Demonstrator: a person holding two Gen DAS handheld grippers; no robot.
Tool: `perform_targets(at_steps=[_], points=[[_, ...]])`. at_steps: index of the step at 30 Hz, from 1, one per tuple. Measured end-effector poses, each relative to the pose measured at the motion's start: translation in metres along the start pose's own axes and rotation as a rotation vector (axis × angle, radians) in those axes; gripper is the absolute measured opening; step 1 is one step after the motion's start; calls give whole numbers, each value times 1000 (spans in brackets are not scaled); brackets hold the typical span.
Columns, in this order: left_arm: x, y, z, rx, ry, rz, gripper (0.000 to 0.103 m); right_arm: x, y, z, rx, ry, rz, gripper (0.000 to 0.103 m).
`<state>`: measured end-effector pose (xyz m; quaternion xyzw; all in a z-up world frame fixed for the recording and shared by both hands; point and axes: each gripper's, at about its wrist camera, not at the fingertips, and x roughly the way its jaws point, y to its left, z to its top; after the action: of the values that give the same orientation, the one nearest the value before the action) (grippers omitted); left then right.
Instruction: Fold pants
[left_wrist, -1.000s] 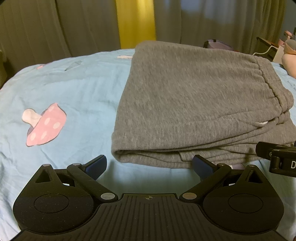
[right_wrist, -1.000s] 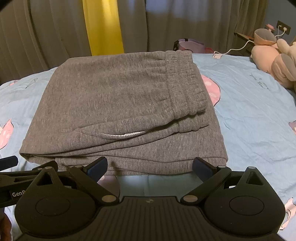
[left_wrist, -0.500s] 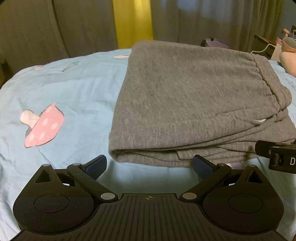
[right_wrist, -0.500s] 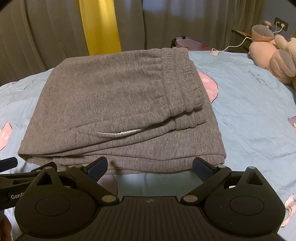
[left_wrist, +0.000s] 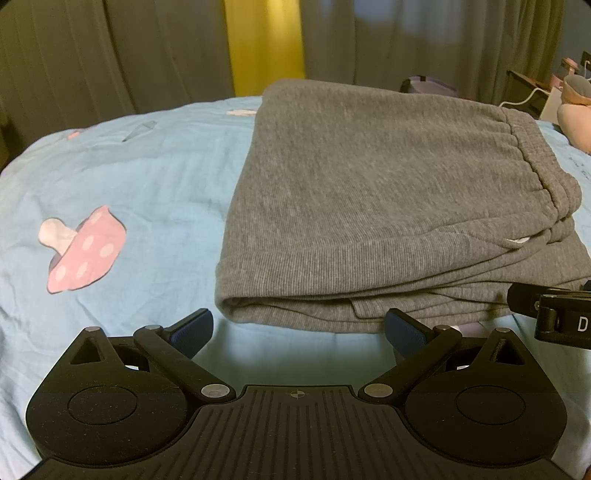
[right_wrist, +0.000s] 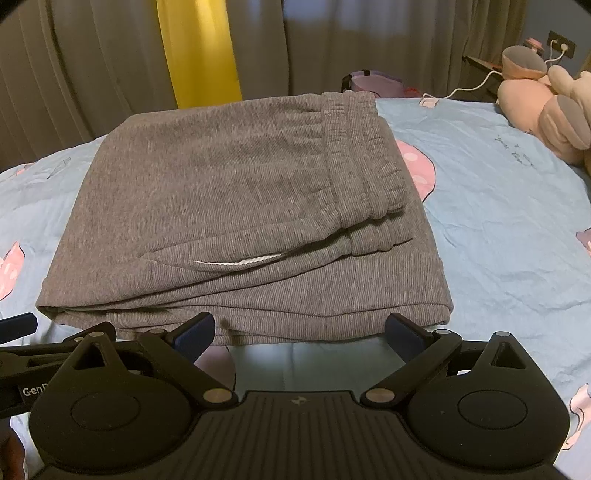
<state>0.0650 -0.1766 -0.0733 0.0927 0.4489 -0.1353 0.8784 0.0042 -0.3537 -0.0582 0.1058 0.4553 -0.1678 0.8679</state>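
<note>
Pants: lying folded on the bed.
Left gripper: hovering wide open, empty, near the pants.
Right gripper: likewise.

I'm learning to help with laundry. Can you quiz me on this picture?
1. True or false: the left tongs are gripping the grey pants.
2. The pink plush toy lies on: A) the floor B) the blue bedsheet C) the pants.
3. What white thing peeks from the pants' folds?

Key: 1. False, both tongs are open and empty. 2. B. 3. The drawstring.
</note>
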Motion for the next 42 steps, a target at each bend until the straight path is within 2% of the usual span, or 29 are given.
perform_targets(at_steps=[42], points=[[1,0,1,-13,2,-5,103,2,-4,-2,25,-18,-3,99]])
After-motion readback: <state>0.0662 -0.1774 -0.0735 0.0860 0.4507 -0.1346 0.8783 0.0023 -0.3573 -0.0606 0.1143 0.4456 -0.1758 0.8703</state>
